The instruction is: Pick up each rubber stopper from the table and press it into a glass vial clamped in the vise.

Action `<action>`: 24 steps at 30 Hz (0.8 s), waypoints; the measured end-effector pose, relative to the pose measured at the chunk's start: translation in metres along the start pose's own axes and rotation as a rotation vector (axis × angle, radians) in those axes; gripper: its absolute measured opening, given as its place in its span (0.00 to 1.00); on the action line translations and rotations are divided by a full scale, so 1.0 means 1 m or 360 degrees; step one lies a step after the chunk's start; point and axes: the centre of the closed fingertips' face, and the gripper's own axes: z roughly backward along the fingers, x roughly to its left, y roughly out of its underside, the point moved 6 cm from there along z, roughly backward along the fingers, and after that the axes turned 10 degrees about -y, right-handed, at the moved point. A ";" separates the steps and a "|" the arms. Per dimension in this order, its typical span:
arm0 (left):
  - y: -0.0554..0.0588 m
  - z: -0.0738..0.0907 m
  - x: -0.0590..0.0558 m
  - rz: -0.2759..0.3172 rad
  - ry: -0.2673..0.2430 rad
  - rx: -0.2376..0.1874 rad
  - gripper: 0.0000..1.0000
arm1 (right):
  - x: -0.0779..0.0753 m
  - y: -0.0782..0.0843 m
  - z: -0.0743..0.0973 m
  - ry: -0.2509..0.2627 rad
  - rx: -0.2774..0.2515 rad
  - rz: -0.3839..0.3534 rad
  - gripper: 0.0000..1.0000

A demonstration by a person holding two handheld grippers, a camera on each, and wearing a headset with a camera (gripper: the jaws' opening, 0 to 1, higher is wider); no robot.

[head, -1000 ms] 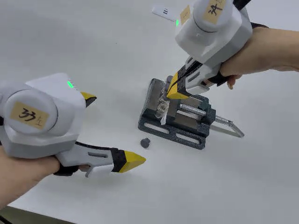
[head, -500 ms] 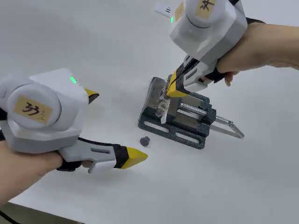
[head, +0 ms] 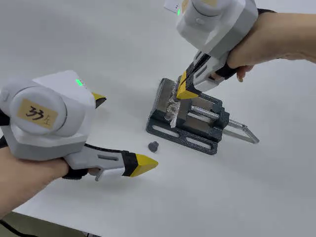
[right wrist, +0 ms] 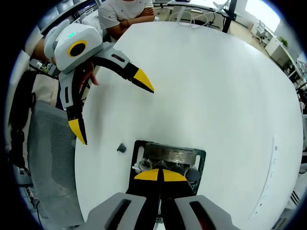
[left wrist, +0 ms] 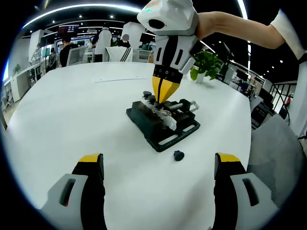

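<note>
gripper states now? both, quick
Left gripper: open, jaws wide, empty.
Right gripper: shut, tips on the clear glass vials in the black metal vise; whether it pinches anything cannot be told.

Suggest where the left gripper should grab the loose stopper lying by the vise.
Probably across its round sides, pinched from straight above. The rubber stopper sits small and squat on the table, clear of the vise, so nothing blocks a top-down approach. The left gripper stands open.
</note>
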 end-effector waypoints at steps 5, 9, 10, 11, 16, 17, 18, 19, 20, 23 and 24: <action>0.001 0.000 0.001 0.0001 -0.0004 0.0006 0.95 | 0.001 -0.002 -0.001 -0.0004 0.0049 0.0032 0.00; 0.000 0.000 0.000 0.0007 -0.0006 0.0000 0.95 | 0.000 -0.004 0.000 -0.0024 0.0086 0.0085 0.00; -0.001 0.000 0.000 0.0010 -0.0008 -0.0005 0.95 | 0.000 -0.003 0.000 -0.0027 0.0081 0.0078 0.00; -0.001 0.000 0.000 0.0013 -0.0008 -0.0006 0.95 | 0.000 -0.003 0.000 -0.0027 0.0077 0.0080 0.00; -0.002 0.000 -0.001 0.0007 -0.0005 -0.0008 0.95 | 0.001 -0.002 0.000 0.0003 0.0024 -0.0116 0.00; -0.003 0.000 -0.001 -0.0003 -0.0004 -0.0009 0.95 | 0.001 -0.002 0.000 0.0010 0.0028 -0.0104 0.00; -0.004 0.001 -0.002 -0.0007 -0.0005 -0.0012 0.95 | 0.002 -0.002 0.000 0.0022 0.0026 -0.0128 0.00; -0.005 0.001 -0.002 -0.0008 -0.0003 -0.0014 0.95 | 0.003 -0.001 0.000 0.0040 0.0017 -0.0200 0.00; -0.006 0.001 -0.001 -0.0011 -0.0004 -0.0018 0.95 | 0.002 -0.002 0.000 0.0035 0.0018 -0.0173 0.00; -0.010 0.004 -0.001 -0.0020 -0.0008 -0.0026 0.95 | 0.003 -0.001 0.001 0.0044 0.0001 -0.0232 0.00; -0.009 0.005 0.000 -0.0027 -0.0009 -0.0026 0.95 | 0.003 0.000 0.001 0.0046 -0.0010 -0.0256 0.00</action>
